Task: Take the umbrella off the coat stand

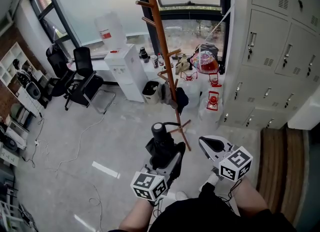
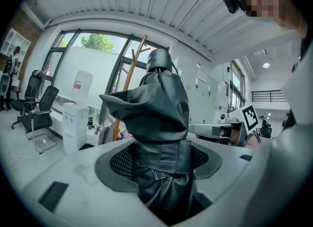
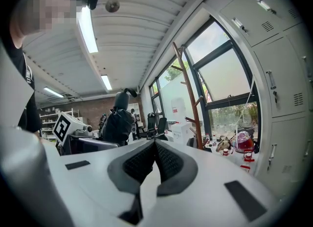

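A folded black umbrella (image 1: 160,141) stands upright between the jaws of my left gripper (image 1: 163,160), which is shut on its fabric body. In the left gripper view the umbrella (image 2: 157,111) fills the middle, and the pads (image 2: 122,161) press on it from both sides. The brown wooden coat stand (image 1: 163,46) rises just beyond, apart from the umbrella, and shows behind it (image 2: 128,81). My right gripper (image 1: 206,143) hangs to the right of the umbrella. Its pads (image 3: 166,158) meet with nothing between them. The umbrella (image 3: 119,123) shows to its left.
A white water dispenser (image 1: 124,71) and black office chairs (image 1: 82,78) stand at the window. Grey lockers (image 1: 270,51) line the right wall, with red lanterns (image 1: 213,99) and bags at the stand's foot. Cables (image 1: 75,151) trail over the floor at left.
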Available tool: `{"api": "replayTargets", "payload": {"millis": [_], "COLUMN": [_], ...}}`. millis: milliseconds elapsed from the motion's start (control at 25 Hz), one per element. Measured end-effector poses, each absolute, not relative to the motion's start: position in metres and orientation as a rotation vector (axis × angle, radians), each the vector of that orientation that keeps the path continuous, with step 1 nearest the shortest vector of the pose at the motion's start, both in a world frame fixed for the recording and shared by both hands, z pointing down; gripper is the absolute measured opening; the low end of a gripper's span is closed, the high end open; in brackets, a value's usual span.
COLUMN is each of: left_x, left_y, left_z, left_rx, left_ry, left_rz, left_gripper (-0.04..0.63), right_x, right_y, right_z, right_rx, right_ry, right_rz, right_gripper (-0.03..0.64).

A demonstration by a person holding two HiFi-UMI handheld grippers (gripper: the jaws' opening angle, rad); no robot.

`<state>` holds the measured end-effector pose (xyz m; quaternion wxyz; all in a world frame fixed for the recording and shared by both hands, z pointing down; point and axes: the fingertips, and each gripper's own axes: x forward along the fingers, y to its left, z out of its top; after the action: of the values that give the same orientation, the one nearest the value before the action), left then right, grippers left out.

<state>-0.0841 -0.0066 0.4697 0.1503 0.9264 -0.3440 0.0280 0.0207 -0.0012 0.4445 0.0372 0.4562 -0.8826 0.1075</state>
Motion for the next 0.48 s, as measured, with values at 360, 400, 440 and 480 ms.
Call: {"api": "replayTargets", "payload": {"millis": [360, 400, 440, 480], "left_x": [-0.0792, -0.0788, -0.0783, -0.0778], "left_y": [-0.0028, -0.0024, -0.0021, -0.0019], "left_z": [0.4683, 0.4682, 0.4679, 0.4677], "left_rx": [2.667, 2.668, 2.67, 2.672], "left_ry": [-0.987, -0.985, -0.984, -0.983], "left_rz": [0.092, 0.091, 0.091, 0.091], "left_gripper": [0.265, 0.265, 0.265, 0.265], "right_x": [0.0263, 0.0263, 0.0264, 0.0268], "right_y": [0.0064, 0.007, 0.0074, 0.0076], "right_z": [0.4459, 0.4459, 0.4459, 0.4458], "right_rx": [1.415, 1.415, 1.416, 1.417], "right_ry": [-2.714, -2.715, -2.715, -2.714], "right_rz": [0.335, 0.333, 0.33, 0.328], "right_gripper": [0.054, 0.054, 0.054, 0.054]}}
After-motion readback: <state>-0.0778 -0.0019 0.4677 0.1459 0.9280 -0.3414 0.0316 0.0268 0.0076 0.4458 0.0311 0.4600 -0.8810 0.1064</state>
